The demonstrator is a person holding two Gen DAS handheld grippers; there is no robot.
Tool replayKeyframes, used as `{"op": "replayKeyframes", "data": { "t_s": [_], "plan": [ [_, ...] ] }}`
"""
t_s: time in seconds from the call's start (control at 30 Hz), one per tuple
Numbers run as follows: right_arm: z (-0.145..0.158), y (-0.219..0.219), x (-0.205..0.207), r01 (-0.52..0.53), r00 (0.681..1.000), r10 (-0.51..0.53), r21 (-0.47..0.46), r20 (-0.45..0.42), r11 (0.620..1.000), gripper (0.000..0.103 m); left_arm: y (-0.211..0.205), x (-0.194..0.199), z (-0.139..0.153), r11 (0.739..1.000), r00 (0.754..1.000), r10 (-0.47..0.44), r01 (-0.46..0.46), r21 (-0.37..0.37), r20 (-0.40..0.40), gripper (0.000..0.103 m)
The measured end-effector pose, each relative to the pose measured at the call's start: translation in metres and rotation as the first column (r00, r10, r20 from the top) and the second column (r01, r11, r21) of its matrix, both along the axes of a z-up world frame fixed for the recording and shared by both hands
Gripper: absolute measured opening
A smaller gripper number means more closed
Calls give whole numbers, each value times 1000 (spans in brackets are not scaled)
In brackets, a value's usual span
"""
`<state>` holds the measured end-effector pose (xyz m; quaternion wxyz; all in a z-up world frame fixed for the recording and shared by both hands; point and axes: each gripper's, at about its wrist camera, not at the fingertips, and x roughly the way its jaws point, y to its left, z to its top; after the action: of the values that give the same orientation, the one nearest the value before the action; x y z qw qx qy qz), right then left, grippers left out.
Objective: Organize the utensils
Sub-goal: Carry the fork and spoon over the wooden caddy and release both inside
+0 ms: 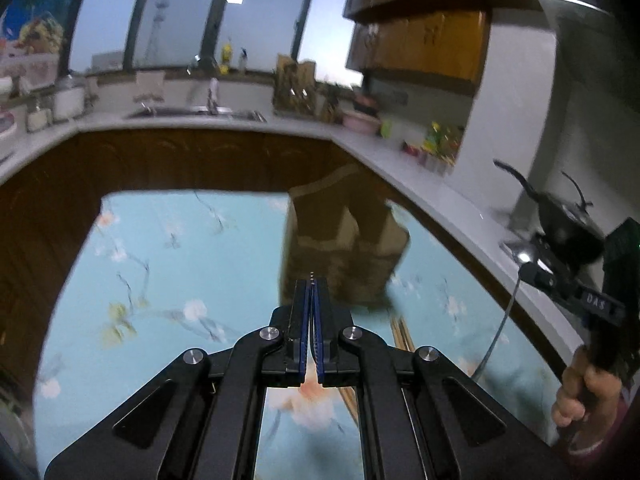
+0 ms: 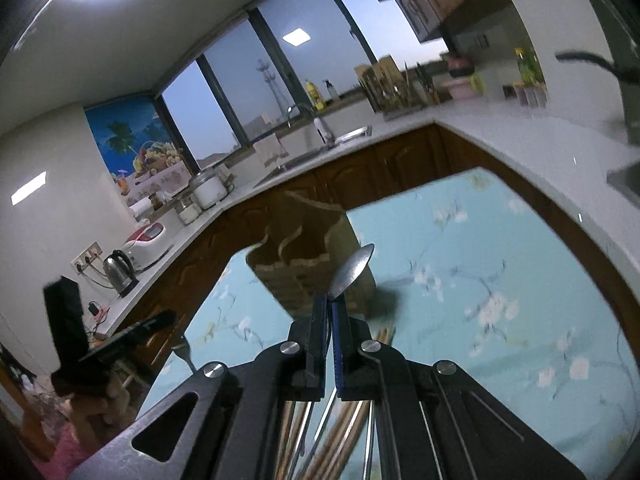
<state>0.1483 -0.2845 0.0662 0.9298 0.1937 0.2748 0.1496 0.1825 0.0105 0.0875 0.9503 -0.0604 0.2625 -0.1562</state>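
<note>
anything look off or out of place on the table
Mostly expected mess: chopsticks lie loose on the table instead of in the wooden holder. The right tool grips a spoon. Nothing looks spilled or broken.

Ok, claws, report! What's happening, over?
Right claw shut on spoon. Left claw shut, nothing visible in it. Wooden holder ahead, path open.

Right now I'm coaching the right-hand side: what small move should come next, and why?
Probably carry the spoon forward and up toward the wooden utensil holder. The right gripper is shut on the spoon's handle, bowl pointing at the holder, which stands just ahead on the floral tablecloth with its compartments open at the top.
</note>
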Motion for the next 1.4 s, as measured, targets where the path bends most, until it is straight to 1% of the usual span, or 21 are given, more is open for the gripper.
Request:
{"op": "replayKeyframes", "data": {
  "t_s": [0.1,0.2,0.33,0.43,0.57,0.63,0.7,0.73,0.8,0.93,1.1,1.2,1.3,1.4],
  "plan": [
    [14,7,13,5,999,-4,-20,51,1000,3,2,14,18,999,998,42,-42,5,47,2],
    [31,14,28,29,992,-25,-35,122,999,3,5,32,39,997,991,79,-79,-4,106,2],
    [50,20,49,74,974,-62,-43,217,996,3,5,63,61,987,970,157,-159,-6,185,2],
    [57,29,72,96,962,-77,-58,262,994,3,2,87,68,979,955,200,-206,1,219,2],
    [55,43,100,130,949,-96,-95,300,987,3,-3,124,67,966,939,252,-257,-12,233,2],
    [47,52,110,144,942,-96,-131,322,981,3,-7,141,58,961,935,270,-277,-4,230,2],
    [40,58,117,142,940,-85,-155,330,978,3,-15,151,48,959,936,273,-282,8,222,2],
    [34,61,121,144,939,-80,-174,333,974,2,-19,156,38,961,941,266,-276,20,209,2],
    [23,67,126,138,944,-66,-205,323,969,3,-27,159,25,963,949,253,-265,40,190,2],
    [-5,71,136,94,964,-34,-215,265,972,2,-38,159,-3,971,963,216,-229,70,162,2],
    [-20,71,143,39,978,8,-220,208,975,3,-49,160,-20,984,982,134,-147,97,131,3],
    [-25,69,146,8,985,29,-213,172,977,3,-55,156,-24,988,988,92,-105,110,123,3],
    [-29,64,147,-4,989,33,-196,147,981,3,-58,152,-24,988,990,80,-94,118,118,3],
    [-29,55,148,-7,992,27,-161,122,987,3,-58,153,-22,990,991,76,-88,106,105,3]
  ]
}}
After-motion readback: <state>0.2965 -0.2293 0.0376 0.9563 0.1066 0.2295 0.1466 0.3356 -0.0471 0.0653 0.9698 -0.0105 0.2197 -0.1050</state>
